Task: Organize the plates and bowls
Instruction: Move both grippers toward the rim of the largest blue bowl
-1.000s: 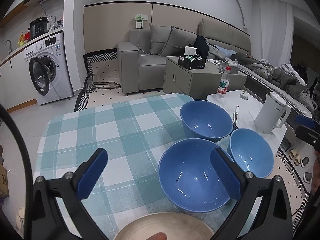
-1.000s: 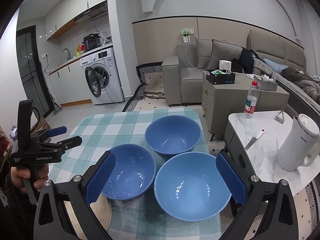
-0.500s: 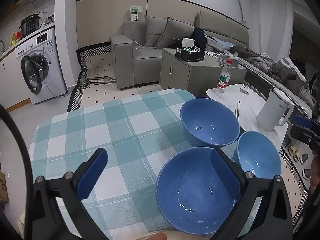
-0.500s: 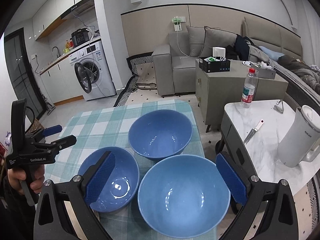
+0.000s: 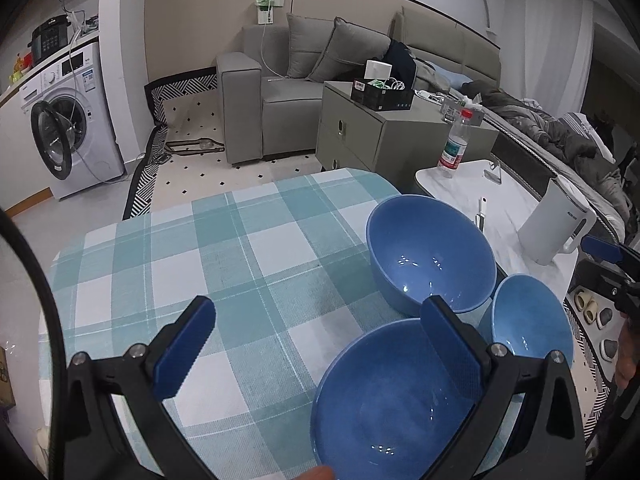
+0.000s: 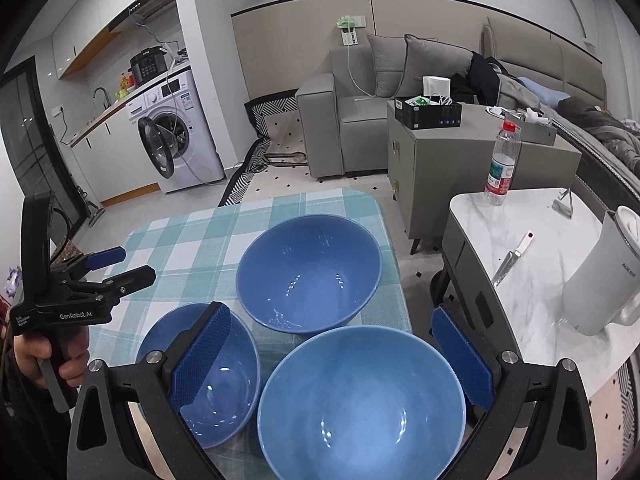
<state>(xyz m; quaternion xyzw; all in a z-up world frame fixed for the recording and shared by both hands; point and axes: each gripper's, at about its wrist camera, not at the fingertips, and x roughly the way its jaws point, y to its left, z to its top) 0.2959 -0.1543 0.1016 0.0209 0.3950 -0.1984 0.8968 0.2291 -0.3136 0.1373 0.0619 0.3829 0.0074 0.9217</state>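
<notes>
On the teal-and-white checked tablecloth point(image 6: 192, 240) three glossy blue ceramic bowls point(image 6: 308, 276) sit clustered near its right edge. Above them, the left gripper point(image 5: 316, 344) and the right gripper point(image 6: 332, 356) both hover with jaws spread wide, holding nothing.

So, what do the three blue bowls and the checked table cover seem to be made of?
The blue bowls look like glazed ceramic, possibly melamine: smooth and glossy, with small sharp light reflections inside. The table cover looks like woven fabric or textured vinyl: matte, with a fine weave grain in the teal and white checks.
</notes>
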